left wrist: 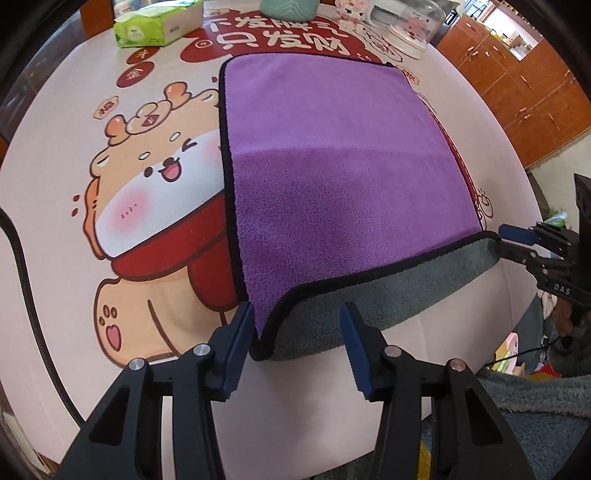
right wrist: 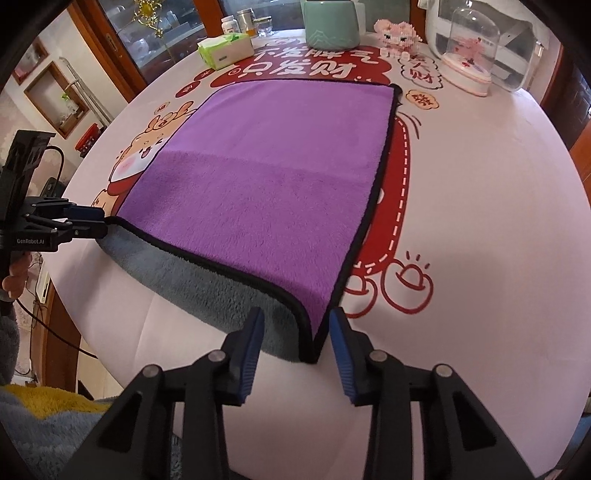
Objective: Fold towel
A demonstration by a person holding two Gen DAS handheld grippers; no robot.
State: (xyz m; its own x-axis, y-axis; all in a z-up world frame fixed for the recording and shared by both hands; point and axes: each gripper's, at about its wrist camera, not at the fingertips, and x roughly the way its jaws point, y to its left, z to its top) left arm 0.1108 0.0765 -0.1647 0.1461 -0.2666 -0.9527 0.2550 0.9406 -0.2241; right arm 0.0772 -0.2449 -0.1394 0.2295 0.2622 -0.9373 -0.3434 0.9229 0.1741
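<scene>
A purple towel (left wrist: 332,147) with a black hem and grey underside lies spread on the round table; it also shows in the right wrist view (right wrist: 266,177). Its near edge hangs over the table's front rim, grey side showing. My left gripper (left wrist: 297,343) is open, its jaws on either side of the near left corner. My right gripper (right wrist: 297,347) is open around the near right corner. Each gripper also shows in the other's view, the right gripper (left wrist: 511,243) at the right corner and the left gripper (right wrist: 94,223) at the left corner.
The table (right wrist: 480,221) has a pink cartoon cover. At its far side stand a green tissue pack (left wrist: 159,26), a teal jar (right wrist: 330,24), a pink block figure (right wrist: 397,33) and a glass dome (right wrist: 471,48). Wooden cabinets (left wrist: 535,92) stand beyond.
</scene>
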